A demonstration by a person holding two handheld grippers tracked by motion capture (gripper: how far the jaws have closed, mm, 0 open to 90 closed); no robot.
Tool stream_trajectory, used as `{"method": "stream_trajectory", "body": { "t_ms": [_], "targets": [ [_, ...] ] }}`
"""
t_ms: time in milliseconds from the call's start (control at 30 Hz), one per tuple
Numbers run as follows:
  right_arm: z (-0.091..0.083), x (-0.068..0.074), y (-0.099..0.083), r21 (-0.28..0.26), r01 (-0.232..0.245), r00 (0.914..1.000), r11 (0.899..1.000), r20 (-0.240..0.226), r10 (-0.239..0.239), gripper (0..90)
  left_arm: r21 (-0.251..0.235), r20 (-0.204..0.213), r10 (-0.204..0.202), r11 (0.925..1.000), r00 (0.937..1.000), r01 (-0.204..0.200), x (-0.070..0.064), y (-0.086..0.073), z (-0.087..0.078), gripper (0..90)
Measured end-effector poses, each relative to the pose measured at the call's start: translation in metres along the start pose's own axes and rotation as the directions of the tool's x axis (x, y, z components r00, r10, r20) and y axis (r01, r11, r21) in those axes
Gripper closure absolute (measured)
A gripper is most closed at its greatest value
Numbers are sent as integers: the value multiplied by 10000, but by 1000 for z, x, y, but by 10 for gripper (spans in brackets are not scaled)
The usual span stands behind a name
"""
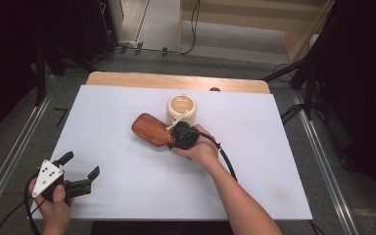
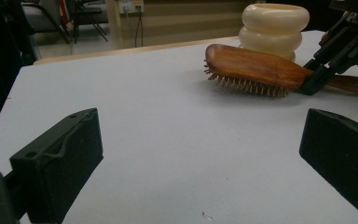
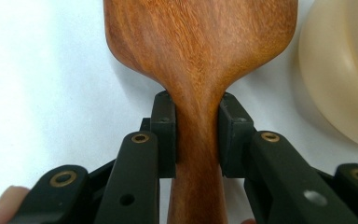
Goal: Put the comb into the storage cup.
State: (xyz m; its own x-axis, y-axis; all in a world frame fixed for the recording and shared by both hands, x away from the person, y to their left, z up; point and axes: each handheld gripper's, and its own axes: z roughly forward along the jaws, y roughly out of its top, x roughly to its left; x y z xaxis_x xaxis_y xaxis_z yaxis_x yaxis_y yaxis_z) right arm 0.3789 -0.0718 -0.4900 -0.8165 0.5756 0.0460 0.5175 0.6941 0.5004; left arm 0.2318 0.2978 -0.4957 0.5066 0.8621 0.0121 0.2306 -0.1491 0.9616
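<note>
Fingers (image 3: 168, 135) of the right gripper (image 3: 197, 135) are clamped on the neck of the brush (image 3: 200, 51), one on each side, where handle meets head. Just beside the head stands the cream holder (image 3: 340, 79).

High view: the brush (image 1: 149, 129) lies mid-bench, head toward the far left; the holder (image 1: 181, 108) is just behind it. The right gripper (image 1: 182, 137) grips the handle end. The left gripper (image 1: 81, 171) hovers at the near left corner of the bench (image 1: 254, 186), fingers apart and holding nothing.

Left gripper view: the brush (image 2: 251, 67) rests bristles down, close in front of the holder (image 2: 275, 28).

Risk: the neck is tapered, smooth wood, so the brush may slip or pivot on lifting, head dropping. A swing could knock the holder over.
</note>
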Motion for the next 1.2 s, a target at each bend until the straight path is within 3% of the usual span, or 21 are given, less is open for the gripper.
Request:
{"method": "stream_trajectory", "body": {
  "t_ms": [233,467,667,867,933,1200],
  "targets": [
    [-4,4,-5,-594,42,10000,9982,-68,-46,705,-4,-7,-4,10000,10000,4,0,0,0,0],
    [-16,7,-10,-1426,-67,9999,9898,-94,54,705,17,-18,12,10000,10000,-12,0,0,0,0],
    [-29,14,-15,-2311,-77,9998,9729,-205,31,706,14,-35,2,10000,10000,-2,0,0,0,0],
    [-39,19,-20,-2785,-28,9998,9604,-206,-30,705,13,-44,-5,10000,10000,5,0,0,1,0],
    [-45,21,-24,-3089,-94,9997,9510,-228,25,706,14,-44,-6,10000,10000,6,-1,0,1,0],
    [-57,25,-36,-3557,-66,9999,9346,-138,18,705,28,-38,10,10000,10000,-10,-1,0,1,0]
  ]
}}
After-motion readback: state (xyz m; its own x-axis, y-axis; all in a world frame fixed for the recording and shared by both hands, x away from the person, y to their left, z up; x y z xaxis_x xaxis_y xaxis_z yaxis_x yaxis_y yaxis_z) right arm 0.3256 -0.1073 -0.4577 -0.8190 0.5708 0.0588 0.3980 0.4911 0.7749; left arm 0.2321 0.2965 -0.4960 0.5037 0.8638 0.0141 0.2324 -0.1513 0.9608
